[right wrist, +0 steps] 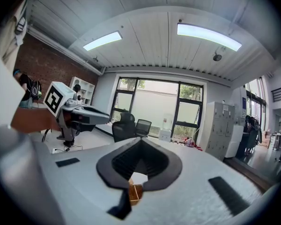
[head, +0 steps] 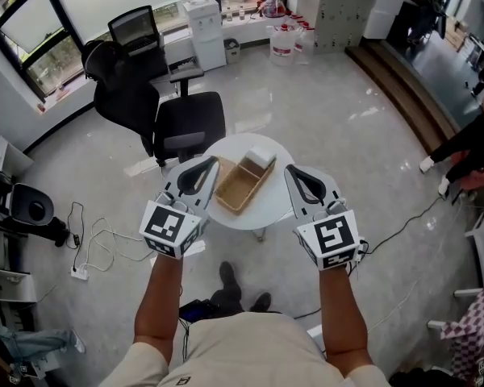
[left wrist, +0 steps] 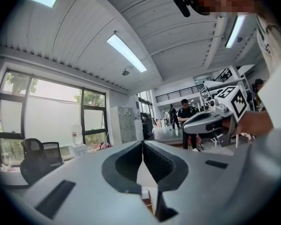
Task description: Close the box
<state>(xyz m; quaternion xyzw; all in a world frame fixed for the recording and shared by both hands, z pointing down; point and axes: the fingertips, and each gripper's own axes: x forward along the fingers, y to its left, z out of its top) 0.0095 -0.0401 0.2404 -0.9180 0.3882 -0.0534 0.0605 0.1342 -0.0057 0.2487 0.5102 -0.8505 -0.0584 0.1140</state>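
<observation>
An open woven box (head: 239, 187) lies on a small round white table (head: 266, 208), with a white piece (head: 260, 158) at its far end. My left gripper (head: 210, 163) is shut and empty, hanging just left of the box over the table's edge. My right gripper (head: 291, 170) is shut too, just right of the box. In the left gripper view the jaws (left wrist: 143, 143) meet at the tips, and a sliver of the box (left wrist: 149, 204) shows below. In the right gripper view the jaws (right wrist: 140, 140) also meet, with the box (right wrist: 135, 192) seen through the gap.
Two black office chairs (head: 173, 115) stand just behind the table. Cables and a power strip (head: 79, 272) lie on the floor at the left. A person (head: 468, 147) sits at the right edge. Water jugs (head: 284, 40) and a white cabinet (head: 206, 31) stand by the far window.
</observation>
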